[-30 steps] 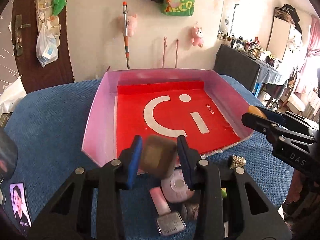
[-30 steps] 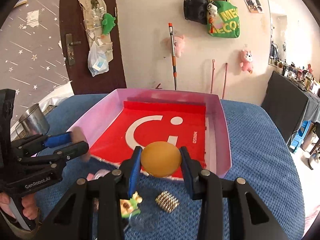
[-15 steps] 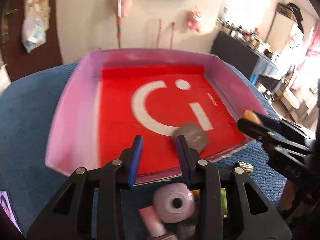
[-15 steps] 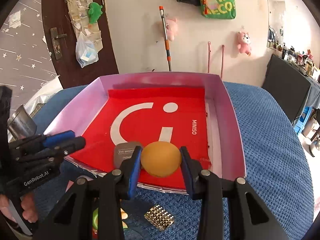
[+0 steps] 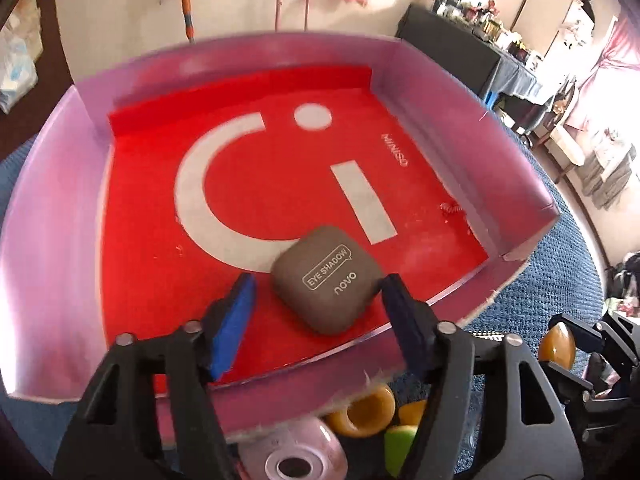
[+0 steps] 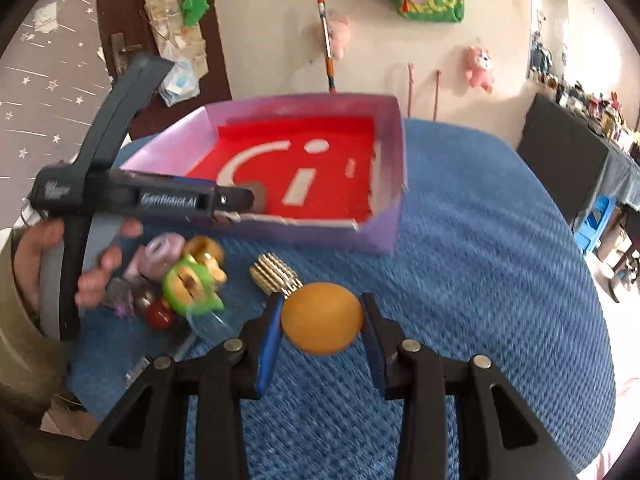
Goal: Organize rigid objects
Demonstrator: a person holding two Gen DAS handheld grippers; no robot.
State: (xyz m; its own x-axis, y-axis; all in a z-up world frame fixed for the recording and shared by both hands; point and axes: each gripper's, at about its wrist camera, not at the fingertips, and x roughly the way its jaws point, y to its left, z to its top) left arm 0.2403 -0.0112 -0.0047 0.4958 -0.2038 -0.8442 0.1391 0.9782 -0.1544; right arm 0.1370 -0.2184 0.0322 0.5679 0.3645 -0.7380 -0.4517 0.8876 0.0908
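**Now the ball: tray lies ahead and to the left of your right gripper**

Now your left gripper [image 5: 316, 308] stands spread over the near part of the tray [image 5: 48, 248]. Its jaws have just been opening, and the eyeshadow case [image 5: 326, 280] lies flat on the red floor between the fingers, free of the left pad and at most brushing the right one. That piece looks placed.

Your right gripper [image 6: 322, 326] is pinching the ball [image 6: 322, 318] squarely between both pads, held above the blue cloth [image 6: 480, 280] and outside the tray. From this gripper the tray sits forward and to the left, its near right corner the closest part. The ball has no long axis, so its turn in the jaws should not matter; only the direction does. The right hand is the one that must travel, since the left is already over the tray and empty.

Just ahead of the right fingers lies a gold ribbed piece [image 6: 276, 276], and left of it a heap of small toys [image 6: 180, 280] beside the left hand [image 6: 96, 268]. My guess is that you lift the ball over the near wall rather than sweep low past them.
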